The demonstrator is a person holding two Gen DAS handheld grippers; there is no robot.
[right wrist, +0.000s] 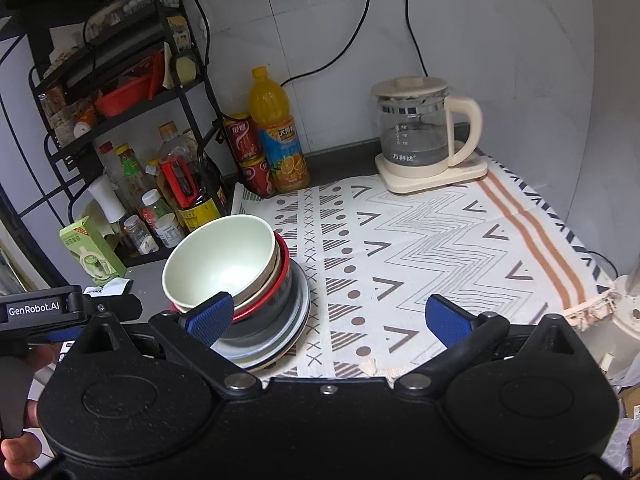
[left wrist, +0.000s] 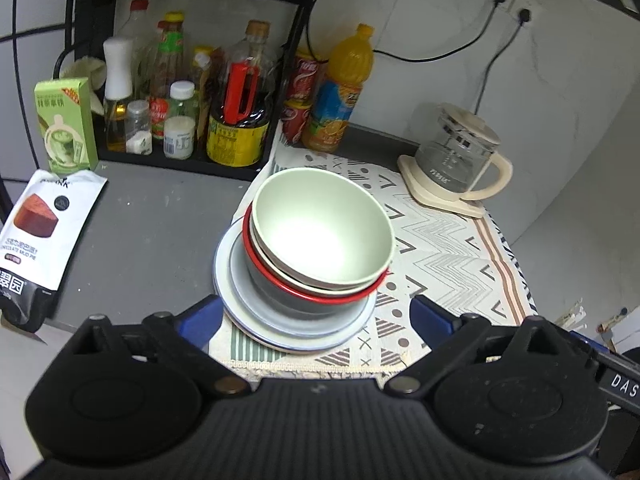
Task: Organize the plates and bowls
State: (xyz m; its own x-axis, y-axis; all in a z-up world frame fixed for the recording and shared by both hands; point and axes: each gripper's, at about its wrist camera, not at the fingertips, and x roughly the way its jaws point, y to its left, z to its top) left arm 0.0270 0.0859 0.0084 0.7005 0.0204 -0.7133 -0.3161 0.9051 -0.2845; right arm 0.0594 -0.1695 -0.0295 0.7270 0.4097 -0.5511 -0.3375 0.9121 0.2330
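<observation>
Stack of dishes sits on the patterned cloth [left wrist: 440, 240] at its left edge, on the grey worktop [left wrist: 152, 232]. Top: pale green bowl [left wrist: 320, 224], nested in a beige bowl [left wrist: 280, 268], which is nested in a dark bowl with red rim [left wrist: 288, 300]. Beneath: stacked plates [left wrist: 248, 316], pale with blue edge.

Left gripper [left wrist: 316, 314]: fingers wide, nothing between the pads, held above the near side of the stack. Right gripper [right wrist: 328, 316]: fingers wide, empty; its left finger [right wrist: 212, 316] overlaps the stack in view, contact cannot be told.

Behind: glass kettle [right wrist: 416, 132] on its base, orange drink bottle [right wrist: 276, 128], red cans [right wrist: 248, 152], black rack [left wrist: 192, 76] of condiment bottles.
</observation>
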